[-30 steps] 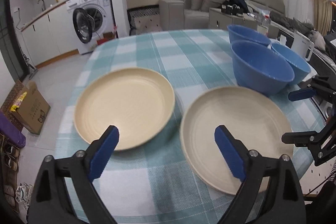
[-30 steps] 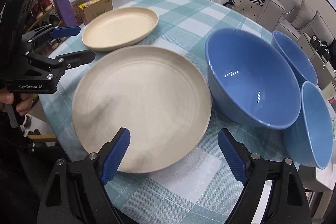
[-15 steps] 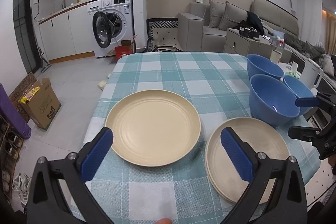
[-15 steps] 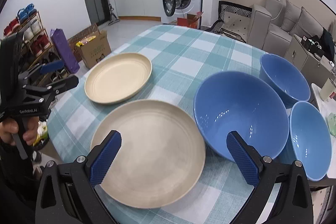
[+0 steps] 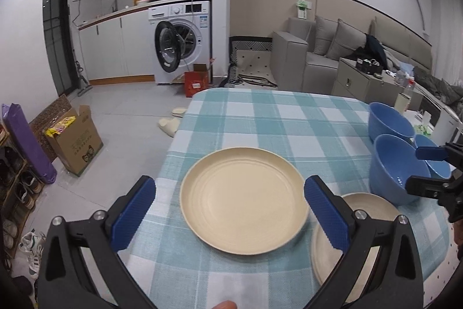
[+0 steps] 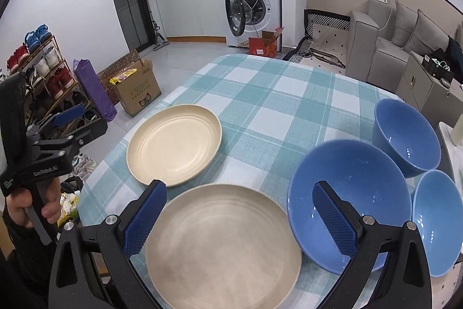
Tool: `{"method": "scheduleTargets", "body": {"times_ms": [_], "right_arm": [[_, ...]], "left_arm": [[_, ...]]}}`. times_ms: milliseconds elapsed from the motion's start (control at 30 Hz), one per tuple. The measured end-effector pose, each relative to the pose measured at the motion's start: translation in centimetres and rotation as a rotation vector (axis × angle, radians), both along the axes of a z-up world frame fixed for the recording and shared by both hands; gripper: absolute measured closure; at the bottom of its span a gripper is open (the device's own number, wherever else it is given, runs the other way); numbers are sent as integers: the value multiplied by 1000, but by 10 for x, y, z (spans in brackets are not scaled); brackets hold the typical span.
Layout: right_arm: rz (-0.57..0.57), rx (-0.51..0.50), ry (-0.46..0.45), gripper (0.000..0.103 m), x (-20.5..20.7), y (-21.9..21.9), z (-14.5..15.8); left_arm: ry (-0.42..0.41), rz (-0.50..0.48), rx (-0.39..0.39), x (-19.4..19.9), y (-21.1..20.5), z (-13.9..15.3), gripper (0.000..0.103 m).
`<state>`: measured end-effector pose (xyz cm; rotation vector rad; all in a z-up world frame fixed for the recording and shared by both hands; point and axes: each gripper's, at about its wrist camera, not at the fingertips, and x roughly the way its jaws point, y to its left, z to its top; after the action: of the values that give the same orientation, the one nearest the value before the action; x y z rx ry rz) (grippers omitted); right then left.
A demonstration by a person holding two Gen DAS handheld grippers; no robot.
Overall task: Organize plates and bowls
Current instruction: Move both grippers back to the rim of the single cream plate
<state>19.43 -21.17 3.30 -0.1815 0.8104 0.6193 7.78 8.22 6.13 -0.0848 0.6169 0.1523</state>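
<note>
Two cream plates lie side by side on a teal checked tablecloth [image 5: 269,118]: the left plate [image 5: 244,200] [image 6: 173,144] and the near plate [image 6: 222,242] [image 5: 373,207]. Three blue bowls stand at the right: a large bowl [image 6: 347,204] [image 5: 396,173], a far bowl [image 6: 408,135] [image 5: 387,123] and a small bowl [image 6: 437,216]. My left gripper [image 5: 228,210] is open and empty, raised above the left plate. My right gripper [image 6: 240,216] is open and empty, raised above the near plate and the large bowl.
The table's near and left edges drop to the floor. A cardboard box [image 5: 75,138], a purple bag [image 6: 92,89] and a shoe rack [image 6: 43,57] stand left of the table. A washing machine [image 5: 182,42] and a grey sofa [image 5: 332,48] lie beyond.
Both grippers have drawn back and up from the plates, so more of the table and room shows. The jaws stay open. No dish has moved.
</note>
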Motion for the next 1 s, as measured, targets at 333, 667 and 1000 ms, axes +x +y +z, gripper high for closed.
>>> {"method": "scheduleTargets", "body": {"times_ms": [333, 667, 1000], "right_arm": [[28, 25, 2, 1, 17, 24, 8], [31, 10, 49, 1, 45, 54, -10], [30, -13, 107, 1, 72, 82, -39]], "left_arm": [[47, 61, -7, 13, 23, -22, 0], [100, 96, -33, 27, 37, -44, 0], [148, 111, -89, 38, 53, -65, 0]]}}
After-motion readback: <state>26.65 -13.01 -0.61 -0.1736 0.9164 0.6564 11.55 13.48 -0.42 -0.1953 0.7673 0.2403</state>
